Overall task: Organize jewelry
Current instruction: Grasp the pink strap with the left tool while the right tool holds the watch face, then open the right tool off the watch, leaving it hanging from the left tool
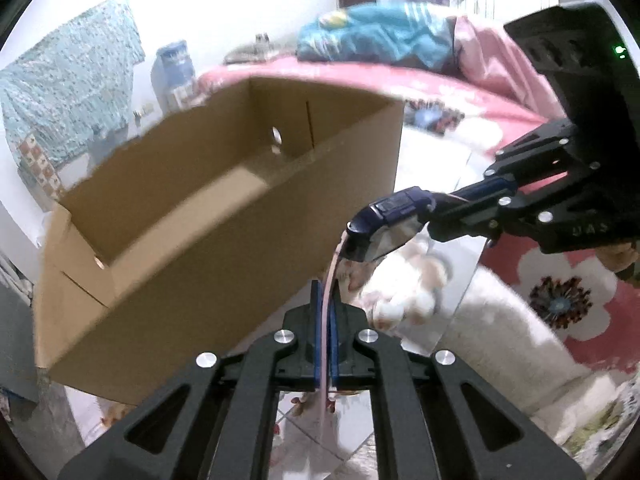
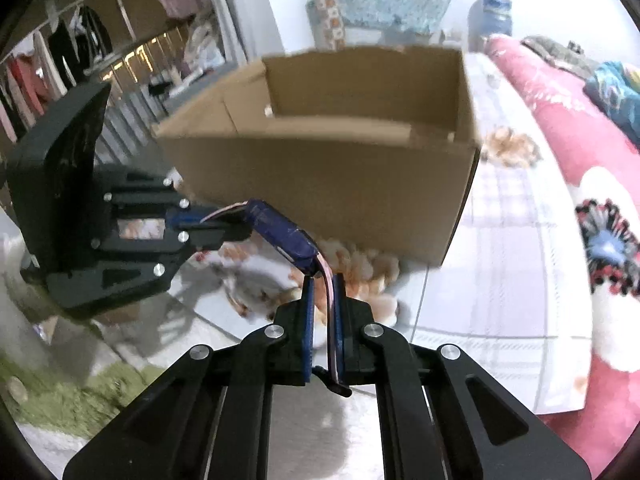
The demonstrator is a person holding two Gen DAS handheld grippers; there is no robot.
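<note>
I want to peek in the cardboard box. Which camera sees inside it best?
The left wrist view: the cardboard box tips toward it, showing its bare floor. The right wrist view sees the cardboard box mostly by its outer front wall.

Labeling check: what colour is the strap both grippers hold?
Pale pink strap, clearest in the left wrist view.

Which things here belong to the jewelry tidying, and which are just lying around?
In the job: pink-strapped band, gripped by the left gripper and right gripper; open cardboard box.
Lying about: blue garment, floral blanket, hanging clothes, water dispenser.
</note>
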